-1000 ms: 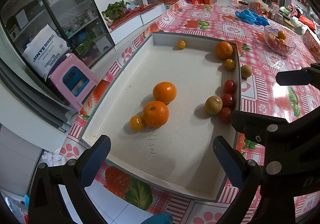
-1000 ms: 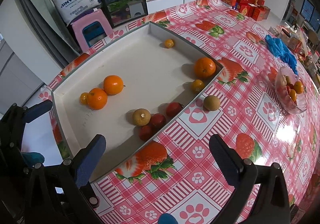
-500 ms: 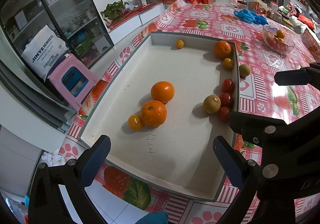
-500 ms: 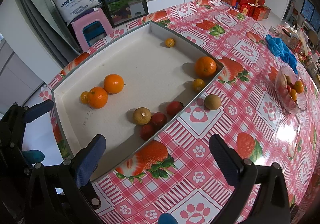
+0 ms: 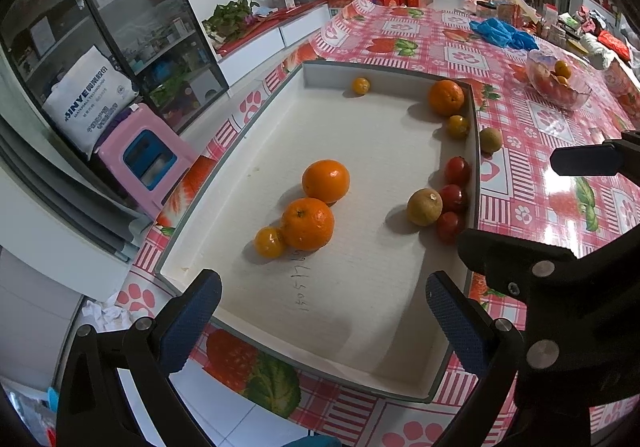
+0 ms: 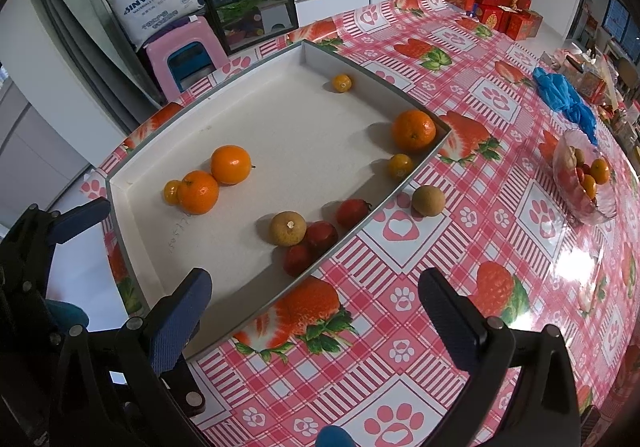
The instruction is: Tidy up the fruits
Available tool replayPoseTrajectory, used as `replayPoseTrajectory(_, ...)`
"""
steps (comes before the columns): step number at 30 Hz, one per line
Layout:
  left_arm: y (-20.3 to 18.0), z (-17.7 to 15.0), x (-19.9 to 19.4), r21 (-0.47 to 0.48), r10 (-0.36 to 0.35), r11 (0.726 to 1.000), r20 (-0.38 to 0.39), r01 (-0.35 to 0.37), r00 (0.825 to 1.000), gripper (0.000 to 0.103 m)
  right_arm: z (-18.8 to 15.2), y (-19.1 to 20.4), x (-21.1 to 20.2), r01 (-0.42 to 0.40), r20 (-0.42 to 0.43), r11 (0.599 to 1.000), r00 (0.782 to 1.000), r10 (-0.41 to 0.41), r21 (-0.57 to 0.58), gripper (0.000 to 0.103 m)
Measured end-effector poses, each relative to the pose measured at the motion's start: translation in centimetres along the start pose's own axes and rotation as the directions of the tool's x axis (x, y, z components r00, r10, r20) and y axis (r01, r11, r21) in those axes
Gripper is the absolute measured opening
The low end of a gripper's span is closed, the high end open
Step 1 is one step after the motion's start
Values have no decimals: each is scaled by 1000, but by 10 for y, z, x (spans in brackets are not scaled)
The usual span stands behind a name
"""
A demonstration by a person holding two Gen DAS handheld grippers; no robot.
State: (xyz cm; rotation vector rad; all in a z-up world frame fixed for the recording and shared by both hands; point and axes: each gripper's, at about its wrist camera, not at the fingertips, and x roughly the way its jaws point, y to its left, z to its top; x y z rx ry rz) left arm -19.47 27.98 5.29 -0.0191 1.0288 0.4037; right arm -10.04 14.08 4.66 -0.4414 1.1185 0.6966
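Right wrist view shows most of the fruit already lying in the shallow white tray [image 6: 248, 119]: two large oranges [image 6: 231, 164] touching a small kumquat [image 6: 172, 192] near the middle, a third orange [image 6: 413, 129] in the far corner with two more kumquats, and three red fruits [image 6: 320, 234] crowding a brown longan [image 6: 287, 228] against the near wall. One longan [image 6: 428, 200] sits outside on the tabletop [image 6: 400, 327], just beside the tray wall; a glass bowl [image 6: 584, 183] farther off holds more. I judge sorting barely begun. My right claw [image 6: 316, 311] and left claw [image 5: 320, 311] both hang spread wide, holding nothing.
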Motion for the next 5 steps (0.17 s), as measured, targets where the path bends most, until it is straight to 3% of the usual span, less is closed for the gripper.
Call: replayPoseTrajectory(5,1,0,-2,1,5,1000,17,-5,1000,103,0,-1,0,-1,2,1000,1000,1,1,103)
